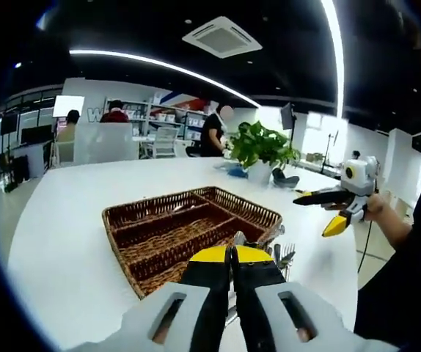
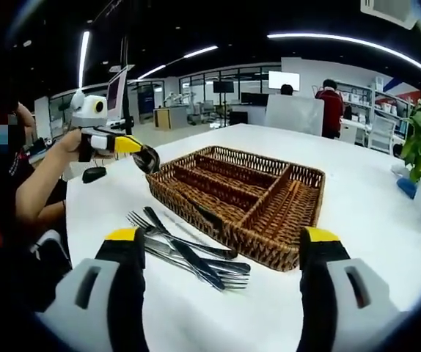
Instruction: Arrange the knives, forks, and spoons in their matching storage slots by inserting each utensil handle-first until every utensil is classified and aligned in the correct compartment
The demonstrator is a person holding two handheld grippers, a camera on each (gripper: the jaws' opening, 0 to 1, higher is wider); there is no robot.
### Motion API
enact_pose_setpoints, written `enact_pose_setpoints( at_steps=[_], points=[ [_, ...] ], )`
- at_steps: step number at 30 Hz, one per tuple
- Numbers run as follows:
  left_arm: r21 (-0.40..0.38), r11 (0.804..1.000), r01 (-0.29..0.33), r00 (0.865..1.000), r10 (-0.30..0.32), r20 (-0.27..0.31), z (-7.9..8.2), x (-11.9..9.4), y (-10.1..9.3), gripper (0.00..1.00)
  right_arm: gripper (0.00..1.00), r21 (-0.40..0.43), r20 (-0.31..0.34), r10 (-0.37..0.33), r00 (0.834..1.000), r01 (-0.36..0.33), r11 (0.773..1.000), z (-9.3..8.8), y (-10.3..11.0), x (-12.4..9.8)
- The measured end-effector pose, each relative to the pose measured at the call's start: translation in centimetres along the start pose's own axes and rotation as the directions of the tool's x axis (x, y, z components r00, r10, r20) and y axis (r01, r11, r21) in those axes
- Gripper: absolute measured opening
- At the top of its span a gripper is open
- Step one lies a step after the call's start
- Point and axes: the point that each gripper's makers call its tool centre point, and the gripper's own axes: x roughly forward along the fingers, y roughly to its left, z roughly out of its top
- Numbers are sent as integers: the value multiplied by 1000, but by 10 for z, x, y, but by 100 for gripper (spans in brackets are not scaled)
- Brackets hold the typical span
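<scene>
**Spoon in the left gripper, cutlery pile beside the wicker tray**

I take the wicker cutlery tray (image 2: 249, 205) as my landmark. It sits on the white table (image 2: 357, 220), a rectangular woven basket split into long compartments plus a cross slot at one end; from what I can see, the compartments hold nothing.

In the right gripper view, my left gripper (image 2: 138, 150) hangs above the table just off the tray's left corner, held by a hand (image 2: 70, 143). Its jaws are clamped on a spoon (image 2: 148, 158), whose dark bowl juts out past the yellow tips toward the tray. In the left gripper view the same jaws sit pressed together at the bottom, yellow tips touching.

My right gripper (image 2: 225, 246) has its jaws spread wide apart, gripping nothing. In its own view they frame the tray's near corner. From the left gripper view I see it (image 1: 331, 209) in the air to the right of the tray, jaws parted, near a potted plant (image 1: 260, 150) standing beyond the tray's far side.

The remaining utensils (image 2: 185, 249) lie in a loose overlapping pile on the table, right against the tray's near long wall: forks with tines toward me, crossed by what looks like a knife. In the left gripper view their ends (image 1: 280, 253) peek out just past my closed jaws.
</scene>
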Motion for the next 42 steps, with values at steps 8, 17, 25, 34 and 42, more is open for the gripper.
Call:
enact_pose_setpoints(
  at_steps=[8,17,25,34,42],
  points=[
    [14,999,-51,999,51,20,20,21,16,0,99,5,25,-16,1000,16,1000,8,-2,0],
    [-22,998,-67,997,68,32,38,39,40,0,100,-23,-6,-15,1000,15,1000,5,5,4],
    [-41,993,-112,991,115,75,61,53,71,0,99,-29,-18,-11,1000,11,1000,3,8,6],
    [-72,985,-159,984,164,67,63,79,109,0,98,-37,-22,-1,1000,0,999,3,12,7],
    [-138,975,-176,983,182,33,51,103,135,0,98,-39,-27,-3,1000,2,999,0,13,6]
  ],
)
